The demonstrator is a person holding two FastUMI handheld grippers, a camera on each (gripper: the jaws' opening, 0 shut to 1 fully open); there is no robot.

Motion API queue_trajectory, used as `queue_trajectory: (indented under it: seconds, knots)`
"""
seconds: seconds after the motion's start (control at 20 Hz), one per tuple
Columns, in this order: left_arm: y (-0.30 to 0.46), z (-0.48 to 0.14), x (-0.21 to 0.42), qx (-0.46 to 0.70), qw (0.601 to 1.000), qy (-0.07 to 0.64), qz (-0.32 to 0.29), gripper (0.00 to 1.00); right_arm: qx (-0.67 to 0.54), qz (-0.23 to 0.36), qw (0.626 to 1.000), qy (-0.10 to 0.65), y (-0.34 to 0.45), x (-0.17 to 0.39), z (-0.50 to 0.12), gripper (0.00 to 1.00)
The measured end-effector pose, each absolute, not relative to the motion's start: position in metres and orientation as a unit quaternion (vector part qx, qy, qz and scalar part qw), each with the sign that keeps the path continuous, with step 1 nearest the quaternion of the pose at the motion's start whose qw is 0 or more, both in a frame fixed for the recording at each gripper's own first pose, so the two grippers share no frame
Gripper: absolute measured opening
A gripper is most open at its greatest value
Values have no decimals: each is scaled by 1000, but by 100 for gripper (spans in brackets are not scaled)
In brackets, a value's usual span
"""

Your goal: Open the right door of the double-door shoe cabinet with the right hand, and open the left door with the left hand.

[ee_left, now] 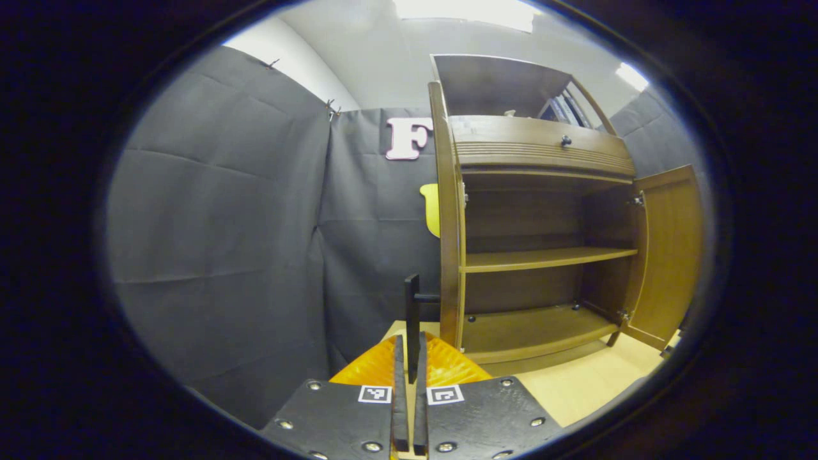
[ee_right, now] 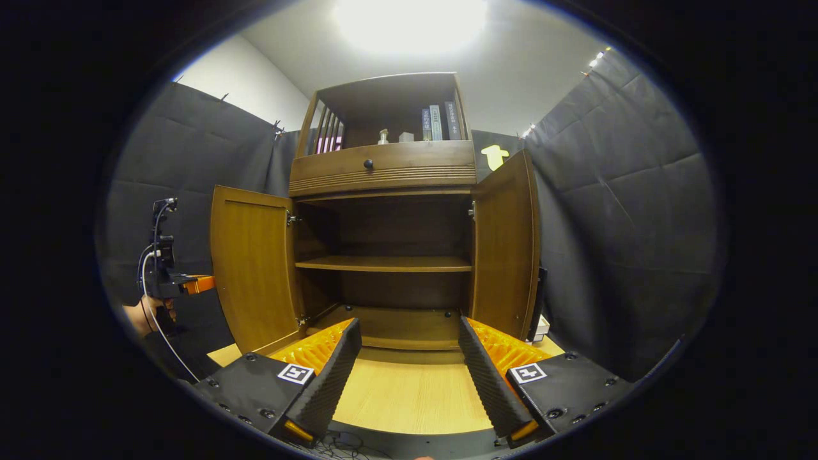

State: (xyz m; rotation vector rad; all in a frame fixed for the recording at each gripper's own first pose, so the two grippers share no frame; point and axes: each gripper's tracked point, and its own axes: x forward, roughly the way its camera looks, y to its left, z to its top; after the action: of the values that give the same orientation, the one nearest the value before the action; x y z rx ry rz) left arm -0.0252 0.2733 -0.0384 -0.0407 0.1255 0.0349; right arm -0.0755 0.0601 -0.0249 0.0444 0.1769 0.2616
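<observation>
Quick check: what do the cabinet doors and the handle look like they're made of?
Left door and right door: wood or wood veneer, judging by the brown grain and a soft satin sheen. Handle held between the left gripper fingers: matte black, probably metal or plastic; I can't tell which.

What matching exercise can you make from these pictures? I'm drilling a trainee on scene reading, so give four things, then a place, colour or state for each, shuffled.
Things:
1. left claw
2. right claw
3. books
4. drawer knob

Descriptions:
a. black
b. open, holding nothing
c. in the top compartment
d. shut on the left door handle

Pairs: 1-d, 2-b, 3-c, 4-a
</observation>
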Motion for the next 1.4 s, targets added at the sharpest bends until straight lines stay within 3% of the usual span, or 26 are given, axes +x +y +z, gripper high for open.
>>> queue_trajectory:
  seconds: [0.55, 0.7, 0.9, 0.95, 1.0, 1.05, 1.3, 1.4]
  knots:
    - [215, 0, -95, -18, 998, 45, -43, 5, 23, 99, 992, 79, 55, -73, -18, 92]
    - [211, 13, -107, -28, 998, 33, -38, 5, 18, 88, 993, 75, 48, -74, -17, 96]
    - [200, 24, -124, -25, 999, 28, -34, 5, 16, 74, 995, 71, 37, -76, -17, 92]
    - [197, 26, -129, -21, 999, 26, -35, 5, 15, 70, 995, 71, 33, -76, -18, 96]
    - [195, 29, -131, -16, 999, 25, -33, 5, 14, 66, 995, 71, 30, -75, -19, 92]
    - [191, 31, -134, -14, 999, 25, -33, 5, 15, 63, 995, 73, 28, -75, -21, 95]
    - [182, 31, -145, -9, 999, 28, -35, 6, 24, 50, 996, 72, 18, -72, -20, 92]
    - [180, 32, -149, -2, 999, 25, -30, 7, 23, 49, 996, 70, 17, -70, -18, 96]
